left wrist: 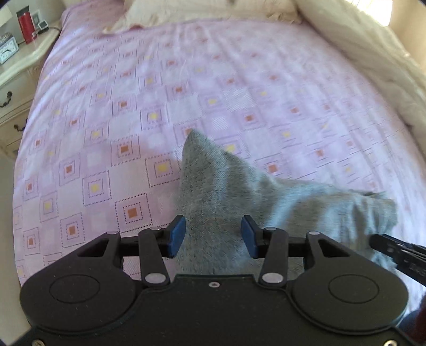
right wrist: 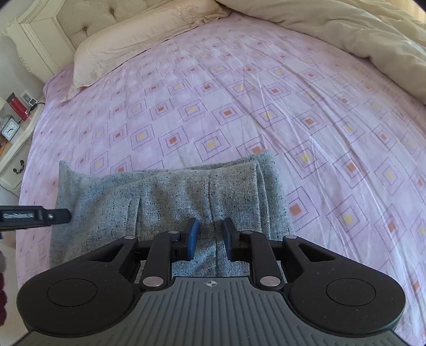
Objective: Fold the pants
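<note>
Grey pants [right wrist: 170,197] folded on the pink patterned bedsheet [right wrist: 266,106], near edge of the bed.
Left gripper [left wrist: 213,235] spread wide over the fabric; right gripper [right wrist: 210,237] narrowly parted above the fabric, grip unclear.

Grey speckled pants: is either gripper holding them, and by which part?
Left gripper holds nothing, jaws apart over the pants. Right gripper: cannot tell.

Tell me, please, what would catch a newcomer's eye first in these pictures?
The grey pants lie partly folded at the near edge of a pink patterned bedsheet. The right gripper hangs over them, the left gripper beside it with jaws apart. A red bottle stands on the nightstand.
</note>
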`<move>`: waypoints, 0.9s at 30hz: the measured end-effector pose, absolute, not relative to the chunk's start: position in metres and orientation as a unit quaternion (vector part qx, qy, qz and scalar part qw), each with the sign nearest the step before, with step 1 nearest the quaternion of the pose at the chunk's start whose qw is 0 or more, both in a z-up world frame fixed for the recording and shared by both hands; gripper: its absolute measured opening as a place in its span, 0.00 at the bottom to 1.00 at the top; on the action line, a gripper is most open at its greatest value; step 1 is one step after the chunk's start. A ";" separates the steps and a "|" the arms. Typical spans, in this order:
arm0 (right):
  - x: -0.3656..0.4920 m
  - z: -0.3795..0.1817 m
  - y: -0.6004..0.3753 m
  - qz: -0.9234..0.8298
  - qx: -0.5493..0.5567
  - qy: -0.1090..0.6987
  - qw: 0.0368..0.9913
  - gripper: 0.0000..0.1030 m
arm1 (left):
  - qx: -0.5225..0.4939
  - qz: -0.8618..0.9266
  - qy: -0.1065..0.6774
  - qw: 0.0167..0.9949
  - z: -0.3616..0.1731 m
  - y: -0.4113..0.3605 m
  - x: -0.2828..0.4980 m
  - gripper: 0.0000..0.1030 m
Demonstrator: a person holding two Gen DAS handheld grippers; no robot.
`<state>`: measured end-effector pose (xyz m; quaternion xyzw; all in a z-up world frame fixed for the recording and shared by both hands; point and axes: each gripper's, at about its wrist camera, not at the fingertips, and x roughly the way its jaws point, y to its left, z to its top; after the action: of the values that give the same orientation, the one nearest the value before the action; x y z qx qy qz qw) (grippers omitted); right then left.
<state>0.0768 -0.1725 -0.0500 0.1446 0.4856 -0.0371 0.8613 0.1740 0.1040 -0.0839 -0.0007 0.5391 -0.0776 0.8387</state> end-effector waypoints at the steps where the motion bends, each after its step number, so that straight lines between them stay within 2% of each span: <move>1: 0.078 -0.051 -0.174 -0.037 0.149 0.486 0.860 0.20 | 0.005 -0.073 0.545 0.835 -0.090 0.102 0.176 0.51; 6: 0.078 -0.053 -0.173 -0.038 0.157 0.487 0.858 0.21 | 0.019 -0.062 0.553 0.830 -0.104 0.096 0.178 0.56; 10: 0.078 -0.053 -0.171 -0.035 0.156 0.486 0.859 0.26 | 0.009 -0.052 0.559 0.828 -0.105 0.099 0.184 0.62; 19: 0.077 -0.053 -0.170 -0.035 0.148 0.483 0.862 0.27 | 0.009 -0.043 0.556 0.830 -0.111 0.098 0.188 0.70; 22: 0.078 -0.052 -0.173 -0.019 0.159 0.484 0.860 0.36 | 0.010 -0.056 0.549 0.834 -0.107 0.102 0.186 0.69; 27: 0.073 -0.032 -0.181 -0.004 0.165 0.471 0.866 0.38 | -0.015 -0.074 0.545 0.835 -0.092 0.127 0.172 0.64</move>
<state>0.0730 -0.1811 -0.0320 0.1652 0.4711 -0.0037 0.8665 0.1718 0.1269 -0.0924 -0.0155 0.5449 -0.0740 0.8351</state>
